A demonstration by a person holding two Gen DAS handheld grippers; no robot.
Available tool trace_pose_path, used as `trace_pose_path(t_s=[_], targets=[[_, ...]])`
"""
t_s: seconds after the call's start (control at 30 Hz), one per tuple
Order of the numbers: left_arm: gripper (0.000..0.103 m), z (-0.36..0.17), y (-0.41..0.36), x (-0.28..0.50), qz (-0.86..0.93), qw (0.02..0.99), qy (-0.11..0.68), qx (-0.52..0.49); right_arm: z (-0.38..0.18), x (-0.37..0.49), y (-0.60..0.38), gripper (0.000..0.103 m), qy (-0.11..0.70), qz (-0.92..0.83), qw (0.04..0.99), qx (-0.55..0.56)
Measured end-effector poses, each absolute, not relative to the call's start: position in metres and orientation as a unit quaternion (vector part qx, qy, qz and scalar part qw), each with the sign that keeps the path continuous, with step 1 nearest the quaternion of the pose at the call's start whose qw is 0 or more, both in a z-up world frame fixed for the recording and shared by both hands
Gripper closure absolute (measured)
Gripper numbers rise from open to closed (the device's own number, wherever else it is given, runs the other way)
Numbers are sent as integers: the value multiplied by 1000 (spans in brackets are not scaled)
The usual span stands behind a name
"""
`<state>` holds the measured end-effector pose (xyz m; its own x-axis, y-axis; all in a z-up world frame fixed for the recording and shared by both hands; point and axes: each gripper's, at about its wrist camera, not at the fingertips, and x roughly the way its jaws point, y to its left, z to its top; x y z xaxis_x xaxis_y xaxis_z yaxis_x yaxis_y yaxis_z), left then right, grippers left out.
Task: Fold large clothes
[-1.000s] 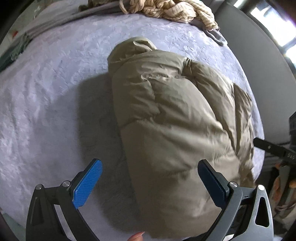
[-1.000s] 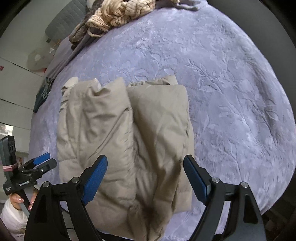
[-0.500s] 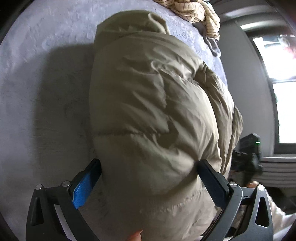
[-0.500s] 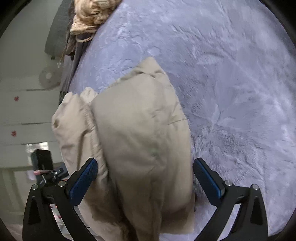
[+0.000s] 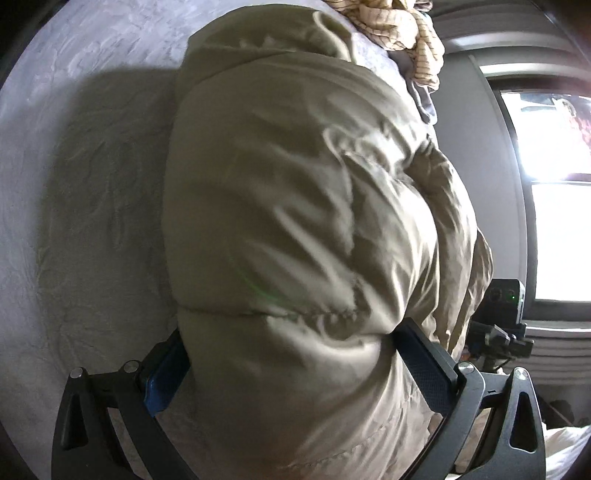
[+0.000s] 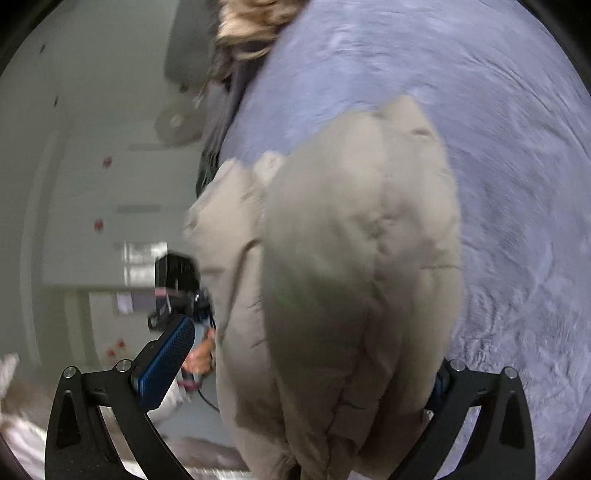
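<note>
left wrist and right wrist: both grippers wedged onto folded jacket

left wrist view, near: left gripper point(image 5: 291, 354) has its fingers spread wide with the jacket point(image 5: 314, 221) bulging between them. both blue pads press into the padding, left pad half buried. not a closed pinch, more a wide straddle of the bundle's near end. whether it is squeezing i cannot tell.

right wrist view, near: right gripper point(image 6: 306, 365) also spread. left pad is bare in open air, clear of the fabric. right pad is hidden behind the jacket point(image 6: 351, 277). frame is motion blurred.

key relation: the jacket lies dead ahead of both grippers, its long axis running away from them along the finger direction, near end at the pads, far end toward the clothes pile point(image 5: 399, 22). the left gripper looks deeper in and nearer to a grip. judgement: next move is a lift or turn of the near end, and it depends on both grippers catching that same near edge.

far: jacket sits on the grey bedspread point(image 5: 74, 184), window at right.

versus earlier: a second ago both grippers hung back with the bundle lying flat ahead; now they are pushed in and the jacket fills the views. right view has tilted, wall showing at left.
</note>
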<state>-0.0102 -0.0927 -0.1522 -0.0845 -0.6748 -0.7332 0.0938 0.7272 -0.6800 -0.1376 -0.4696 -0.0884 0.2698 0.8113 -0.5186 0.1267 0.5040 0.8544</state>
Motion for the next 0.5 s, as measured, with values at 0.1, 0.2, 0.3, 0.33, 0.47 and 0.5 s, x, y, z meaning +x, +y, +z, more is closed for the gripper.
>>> trace_pose_path(t_s=[0.1, 0.2, 0.3, 0.33, 0.47, 0.5], targets=[[0, -152, -96, -9, -299, 646, 671, -207, -89, -126, -458, 0, 581, 248, 678, 375], [0, -150, -99, -13, -303, 650, 670, -192, -106, -110, -450, 0, 620, 216, 672, 344], [0, -155, -101, -6, -311, 647, 670, -189, -125, -98, -453, 0, 636, 192, 659, 354], [0, -159, -100, -4, -314, 640, 673, -198, -130, -99, -455, 0, 637, 193, 653, 361], [0, -168, -109, 1, -317, 626, 680, -213, -145, -91, -446, 0, 642, 215, 629, 382], [0, -167, -113, 1, -313, 630, 680, -208, -147, -88, -443, 0, 641, 220, 626, 385]])
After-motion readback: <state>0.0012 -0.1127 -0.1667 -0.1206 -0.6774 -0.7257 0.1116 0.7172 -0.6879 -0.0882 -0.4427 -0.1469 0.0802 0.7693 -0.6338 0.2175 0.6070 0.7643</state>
